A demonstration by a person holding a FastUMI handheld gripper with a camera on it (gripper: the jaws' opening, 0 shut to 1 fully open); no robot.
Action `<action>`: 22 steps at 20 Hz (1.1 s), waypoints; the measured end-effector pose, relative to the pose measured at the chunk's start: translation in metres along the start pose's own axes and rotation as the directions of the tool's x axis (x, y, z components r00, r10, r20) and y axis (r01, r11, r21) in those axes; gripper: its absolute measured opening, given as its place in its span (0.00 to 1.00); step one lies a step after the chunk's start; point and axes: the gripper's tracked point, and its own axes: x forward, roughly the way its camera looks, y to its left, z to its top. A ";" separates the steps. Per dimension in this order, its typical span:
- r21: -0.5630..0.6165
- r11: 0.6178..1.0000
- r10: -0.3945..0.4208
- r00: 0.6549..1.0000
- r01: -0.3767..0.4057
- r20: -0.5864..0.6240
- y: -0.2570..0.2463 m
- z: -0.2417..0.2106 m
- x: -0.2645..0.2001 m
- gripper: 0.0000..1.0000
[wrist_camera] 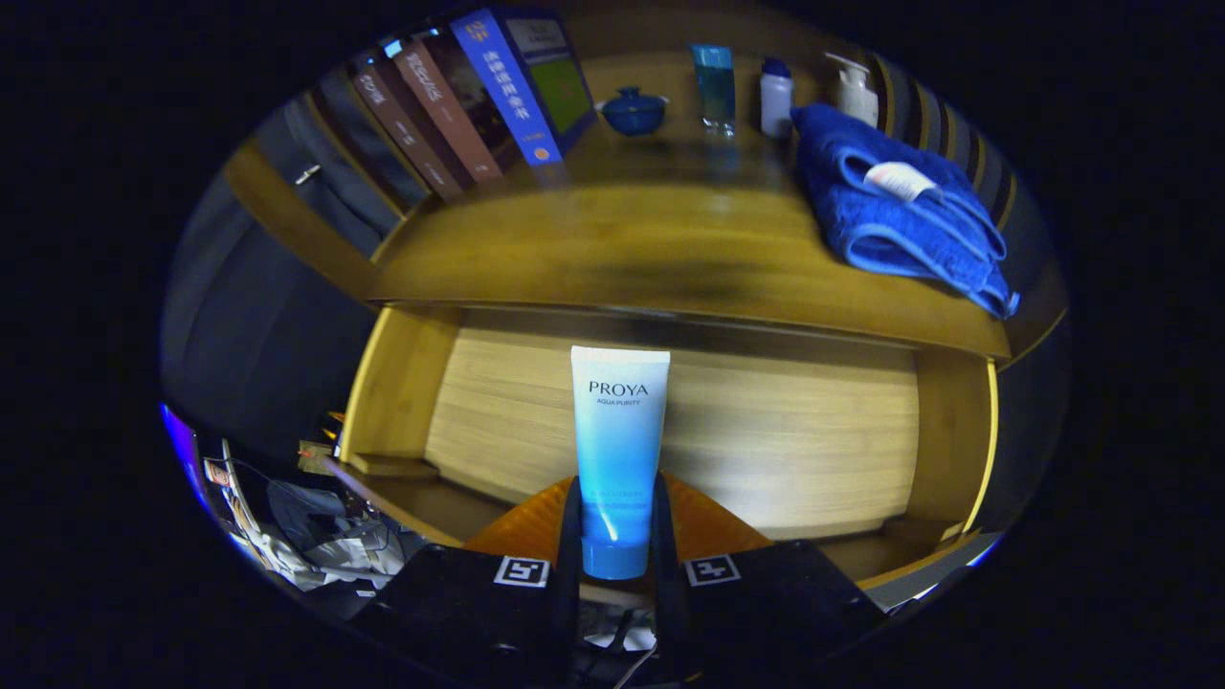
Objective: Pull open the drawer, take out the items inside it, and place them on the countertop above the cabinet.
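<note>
We find the gripper (617,522) clenched on the tube (617,450), both fingers pressing its lower body just above the cap, one on either flank. The tube stands cap-down between the fingers, upright, its flat crimped end uppermost. It is clear of the drawer floor (766,431) as far as we can judge, held over the open drawer; behind it lies the pale wooden drawer bottom.

We assess the tube as light, with a soft plastic wall that yields under pressure and a glossy skin that may slip. The cap end is the stiffest part, and the present hold close to the cap is the sound one in our judgement; a hold higher up would squeeze the contents and let the body buckle. It is not fragile, but a hard clench could force the cap.

Beyond the tube, the countertop (622,258) runs across above the drawer, with bare wood directly ahead. At its right end lies a folded blue towel (890,211). Along the back stand a blue lidded bowl (634,111), a tall blue bottle (715,86), a white bottle (775,98) and a pump dispenser (855,88); leaning books (459,96) occupy the left. We judge the bare middle strip the proper place to set the tube.
</note>
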 end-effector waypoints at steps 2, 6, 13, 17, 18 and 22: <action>-0.003 0.999 0.034 0.999 -0.034 0.034 0.012 0.014 -0.021 0.36; -0.023 1.000 0.011 0.996 -0.009 0.084 0.016 0.054 -0.041 0.37; 0.014 0.994 -0.106 0.987 0.105 0.125 -0.006 0.138 -0.010 0.37; 0.033 0.986 -0.166 0.984 0.165 0.062 -0.028 0.154 0.024 0.37; 0.042 0.983 -0.179 0.983 0.177 0.049 -0.033 0.157 0.031 0.37; 0.059 0.973 -0.224 0.974 0.223 0.016 -0.049 0.162 0.055 0.37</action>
